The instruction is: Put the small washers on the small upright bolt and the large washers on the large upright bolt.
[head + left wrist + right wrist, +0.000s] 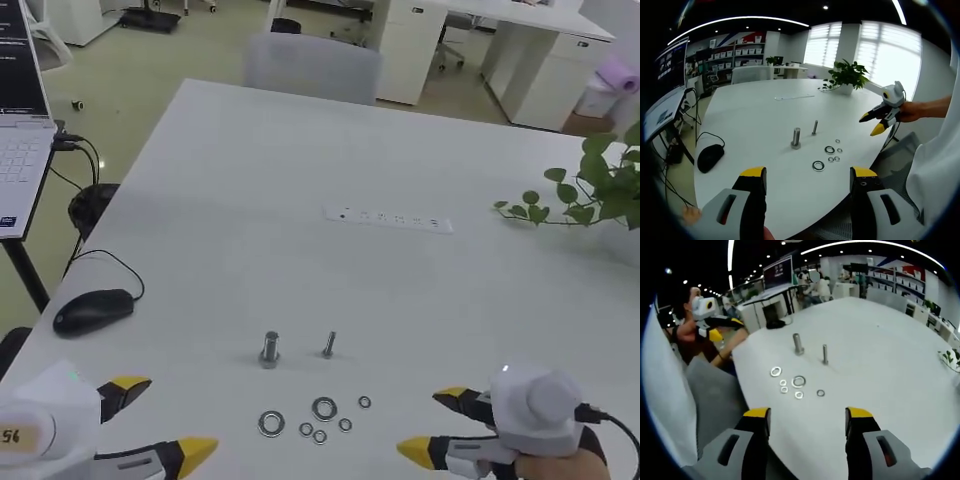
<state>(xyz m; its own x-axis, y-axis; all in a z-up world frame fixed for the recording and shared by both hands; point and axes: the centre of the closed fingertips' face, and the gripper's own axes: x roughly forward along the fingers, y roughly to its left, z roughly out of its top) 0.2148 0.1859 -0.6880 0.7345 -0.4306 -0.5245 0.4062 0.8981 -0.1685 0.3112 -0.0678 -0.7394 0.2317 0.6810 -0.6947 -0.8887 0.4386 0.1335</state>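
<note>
The jaws of the left gripper (160, 418) stand spread wide with nothing between them. Their yellow tips reach in over the worktop (300, 170) from 7 o'clock in the head view. The jaws of the right gripper (432, 423) are parted just as wide and also hold nothing, coming in from 5 o'clock. Both grippers hang at the near edge, well apart from the hardware.

Between them the two bolts stand upright, heads down. The large bolt (269, 350) is at 9 o'clock of the small bolt (329, 346), near it but not touching. All the washers lie flat and loose on the worktop at 6 o'clock of the bolts (both shanks are bare). Of the two large washers (324, 408), one lies below the large bolt and the other at its 2 o'clock, below the small bolt. Four small washers (345, 425) are scattered around them. One sits at 2 o'clock of the right-hand large washer, and three cluster between and just below the large pair.

A black mouse (92, 311) with its cable rests at 9 o'clock of the bolts, near the worktop's left edge. A white power strip (388, 219) lies at 12 o'clock, farther in. Leaves of a plant (590, 185) trail in at 2 o'clock. A laptop (20, 100) sits off the worktop at 10 o'clock, and a grey chair (312, 65) stands at the far edge.
</note>
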